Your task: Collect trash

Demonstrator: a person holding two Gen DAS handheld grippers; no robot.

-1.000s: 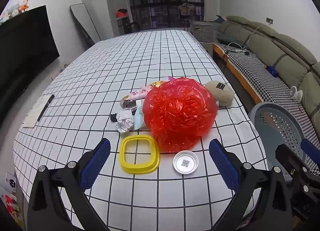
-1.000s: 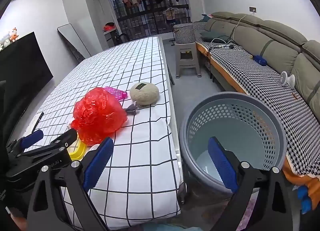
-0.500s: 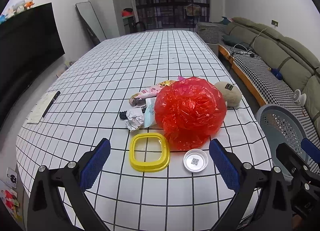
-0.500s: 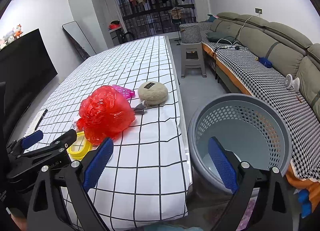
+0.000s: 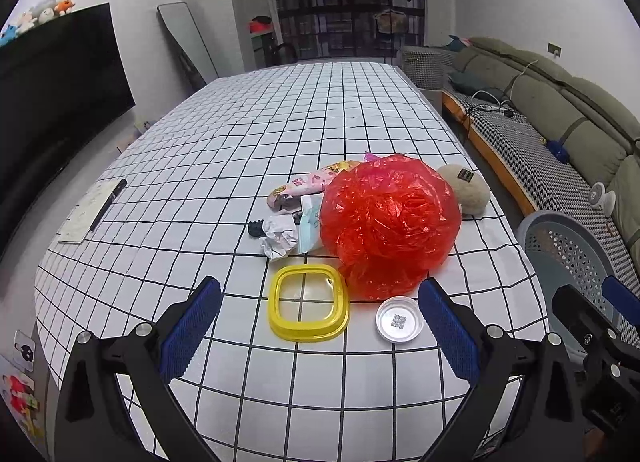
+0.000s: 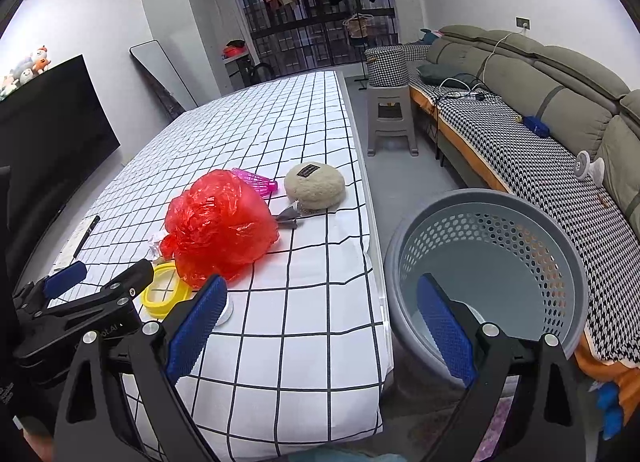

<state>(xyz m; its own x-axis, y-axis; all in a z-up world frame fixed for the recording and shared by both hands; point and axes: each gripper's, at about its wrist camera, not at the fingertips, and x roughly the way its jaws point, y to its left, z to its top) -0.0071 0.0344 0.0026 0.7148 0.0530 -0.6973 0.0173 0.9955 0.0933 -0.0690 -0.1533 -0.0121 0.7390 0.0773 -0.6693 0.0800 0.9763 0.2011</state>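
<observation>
Red plastic bag [image 5: 390,226] centre frame on checked worktop [image 5: 240,150] | both jaws apart, empty | risk — crinkly film (slippery) slips mid-carry before reaching grey basket [image 6: 486,286], lower right

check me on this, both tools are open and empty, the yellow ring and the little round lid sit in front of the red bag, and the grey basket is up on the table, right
One thing is off: the grey basket is not on the table. The right wrist view shows it standing on the floor beside the table's edge. The rest holds: the left tool and right tool are open and empty, and the yellow ring and round lid sit in front of the red bag.
</observation>
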